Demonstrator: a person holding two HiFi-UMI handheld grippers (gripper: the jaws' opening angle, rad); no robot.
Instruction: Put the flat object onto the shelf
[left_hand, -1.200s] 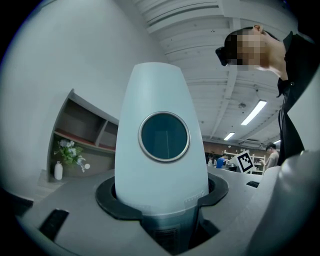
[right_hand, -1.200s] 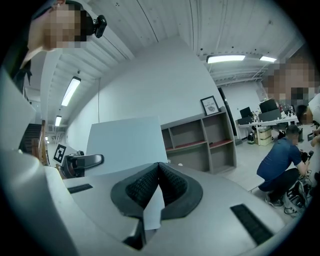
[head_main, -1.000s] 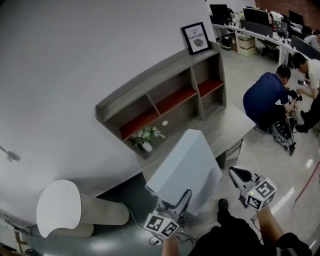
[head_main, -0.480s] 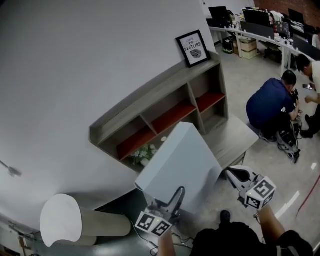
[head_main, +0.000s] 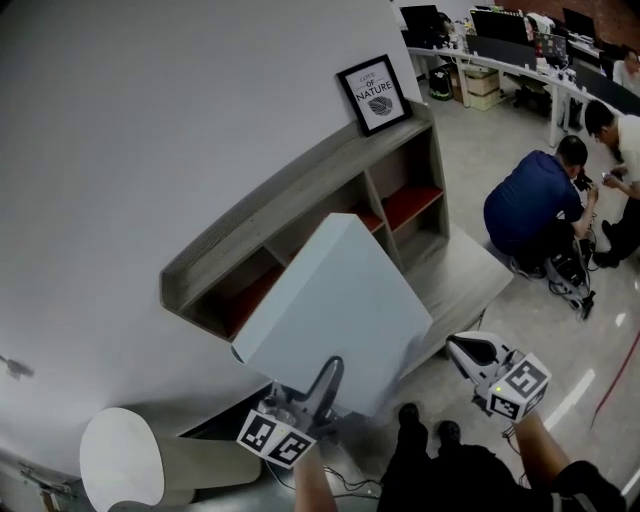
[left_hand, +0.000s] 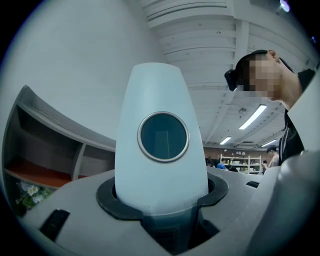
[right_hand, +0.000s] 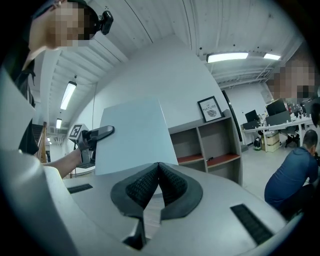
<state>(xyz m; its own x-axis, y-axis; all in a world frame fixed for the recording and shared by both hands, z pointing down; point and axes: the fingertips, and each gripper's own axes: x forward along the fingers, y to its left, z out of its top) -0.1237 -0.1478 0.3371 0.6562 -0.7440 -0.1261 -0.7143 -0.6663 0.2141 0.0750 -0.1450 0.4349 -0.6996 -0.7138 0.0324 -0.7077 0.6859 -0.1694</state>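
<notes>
Panel (head_main: 335, 300) clamped in left tool (head_main: 322, 385) overlaps shelf (head_main: 300, 190) front; right tool (head_main: 466, 349) closed, clear.

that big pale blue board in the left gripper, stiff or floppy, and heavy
Probably stiff: the board looks flat, no sag, though the left gripper clamps only its lower edge. Likely light, since one gripper carries it. Held so low, it may twist.

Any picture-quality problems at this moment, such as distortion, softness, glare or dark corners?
Head view: strong fisheye, so the straight shelf bows into curves; otherwise sharp and evenly lit. Left gripper view: black vignetted corners, and the flat panel sits so close that it bulges and looks soft. Right gripper view: the ceiling light is blown out and the corners are dark.
</notes>
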